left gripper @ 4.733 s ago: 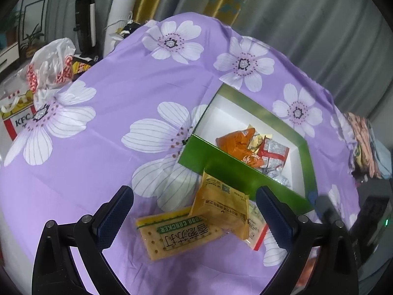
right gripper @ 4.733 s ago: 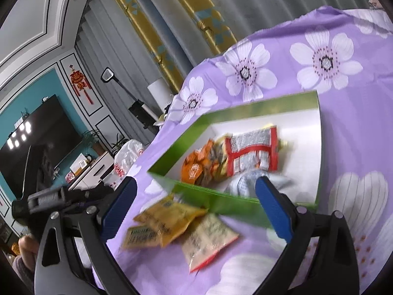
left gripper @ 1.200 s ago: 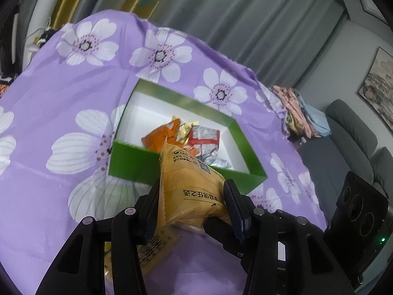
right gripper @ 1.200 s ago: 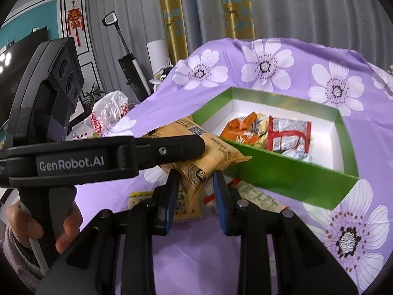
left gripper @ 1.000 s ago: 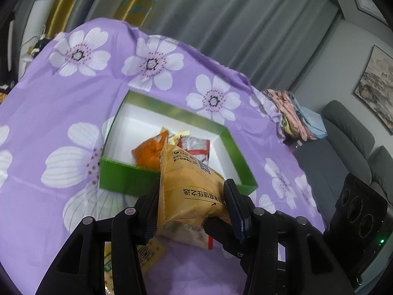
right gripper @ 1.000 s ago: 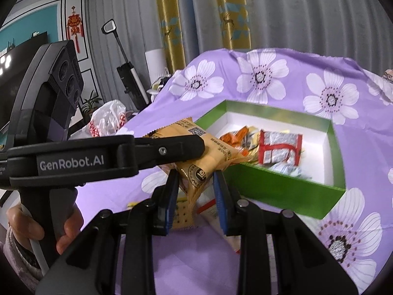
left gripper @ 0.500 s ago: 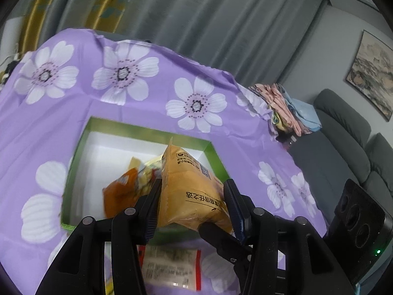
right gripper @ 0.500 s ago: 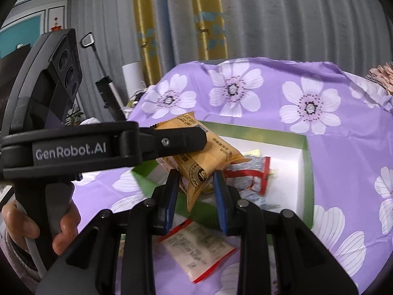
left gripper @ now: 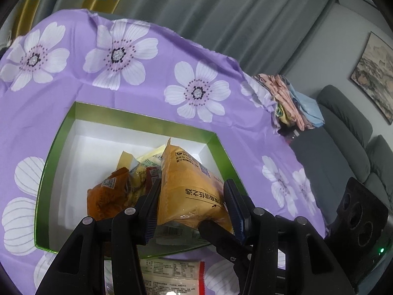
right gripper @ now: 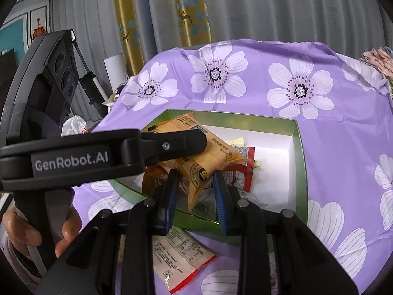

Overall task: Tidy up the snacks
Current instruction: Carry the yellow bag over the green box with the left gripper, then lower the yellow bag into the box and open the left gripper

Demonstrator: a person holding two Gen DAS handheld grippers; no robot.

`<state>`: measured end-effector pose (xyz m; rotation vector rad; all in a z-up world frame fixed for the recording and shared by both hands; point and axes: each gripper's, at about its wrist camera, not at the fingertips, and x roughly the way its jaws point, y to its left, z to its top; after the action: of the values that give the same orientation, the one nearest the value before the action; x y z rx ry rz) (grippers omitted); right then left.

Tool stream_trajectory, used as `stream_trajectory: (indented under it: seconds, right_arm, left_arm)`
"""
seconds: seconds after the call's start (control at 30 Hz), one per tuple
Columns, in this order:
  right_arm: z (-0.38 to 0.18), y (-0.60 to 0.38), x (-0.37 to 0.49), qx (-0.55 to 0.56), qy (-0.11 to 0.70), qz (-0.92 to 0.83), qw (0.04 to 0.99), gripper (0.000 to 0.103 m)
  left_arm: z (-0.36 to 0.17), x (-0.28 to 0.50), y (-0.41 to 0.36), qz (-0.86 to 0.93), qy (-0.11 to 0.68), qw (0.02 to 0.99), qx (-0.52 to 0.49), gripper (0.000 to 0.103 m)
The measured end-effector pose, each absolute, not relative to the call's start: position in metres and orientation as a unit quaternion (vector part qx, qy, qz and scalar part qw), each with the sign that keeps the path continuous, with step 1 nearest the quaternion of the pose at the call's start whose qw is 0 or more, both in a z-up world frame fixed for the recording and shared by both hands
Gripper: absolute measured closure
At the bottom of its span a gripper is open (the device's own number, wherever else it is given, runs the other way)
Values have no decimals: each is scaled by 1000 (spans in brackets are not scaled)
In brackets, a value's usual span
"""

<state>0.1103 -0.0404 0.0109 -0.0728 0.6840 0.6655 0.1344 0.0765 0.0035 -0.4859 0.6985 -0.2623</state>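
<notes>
1. Orange snack pkt (left gripper: 191, 191) was mid-frame, held above green box (left gripper: 137, 120).
2. Left tongs (left gripper: 192, 206) & right tongs (right gripper: 194, 186) both clamped on pkt.
3. Other snacks (left gripper: 110, 194) lay in box; red-edged pkt (right gripper: 179, 258) on purple floral surface (left gripper: 73, 78), frame bottom.

Both fisheye cameras sat just behind their jaws and looked steeply down, very close, over the near rim of the green box (left gripper: 61, 132) on the purple flowered cloth (left gripper: 152, 78). The left view faced toward the grey sofa (left gripper: 343, 132); the right view faced the gold curtains (right gripper: 189, 9) and showed the left gripper (right gripper: 186, 145). Both shared the box (right gripper: 298, 162), the orange packet (left gripper: 194, 189) (right gripper: 196, 157) and the cloth's far edge.
</notes>
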Motion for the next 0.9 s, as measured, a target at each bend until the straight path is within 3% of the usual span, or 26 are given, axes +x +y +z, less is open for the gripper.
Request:
stream_trajectory:
  seconds: [0.9]
  right_arm:
    - [4, -24, 132, -53, 368, 315, 873, 71]
  left_arm:
    - [-10, 152, 90, -115, 361, 890, -254, 54]
